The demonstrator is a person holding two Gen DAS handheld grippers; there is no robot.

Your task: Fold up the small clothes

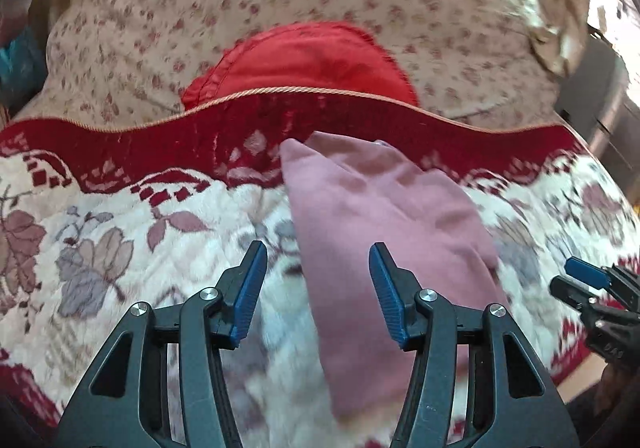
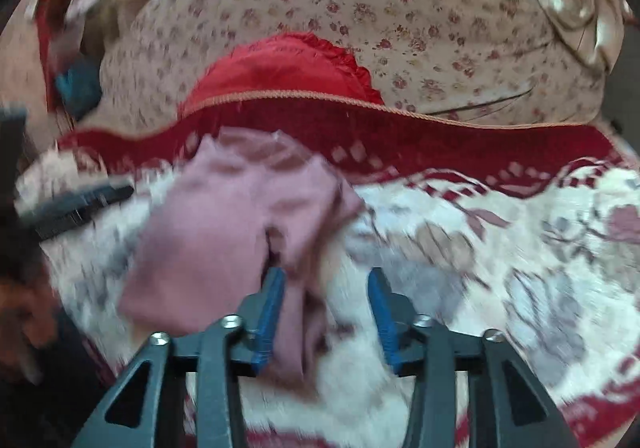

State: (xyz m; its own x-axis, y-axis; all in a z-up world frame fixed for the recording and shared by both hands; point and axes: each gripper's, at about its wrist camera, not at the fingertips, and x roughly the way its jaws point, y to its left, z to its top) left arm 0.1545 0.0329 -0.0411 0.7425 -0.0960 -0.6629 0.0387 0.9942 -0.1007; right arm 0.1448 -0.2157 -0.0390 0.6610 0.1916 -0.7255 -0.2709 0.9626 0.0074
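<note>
The soft, light pink garment (image 1: 384, 232) is best pinched at 1 corner; the left gripper (image 1: 318, 290) and the right gripper (image 2: 326, 308) are seen half open, nothing gripped.

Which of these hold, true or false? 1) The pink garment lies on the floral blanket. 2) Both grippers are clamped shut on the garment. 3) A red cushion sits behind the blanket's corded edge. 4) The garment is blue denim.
1) The soft pink fabric garment lies on the cream and red floral blanket. True.
2) Both grippers are clamped shut on it. False: the left gripper and the right gripper stand open, pads not pressing it.
3) A red ruffled cushion sits behind the blanket's corded edge. True.
4) The garment is blue denim. False: it is pink soft fabric.
</note>
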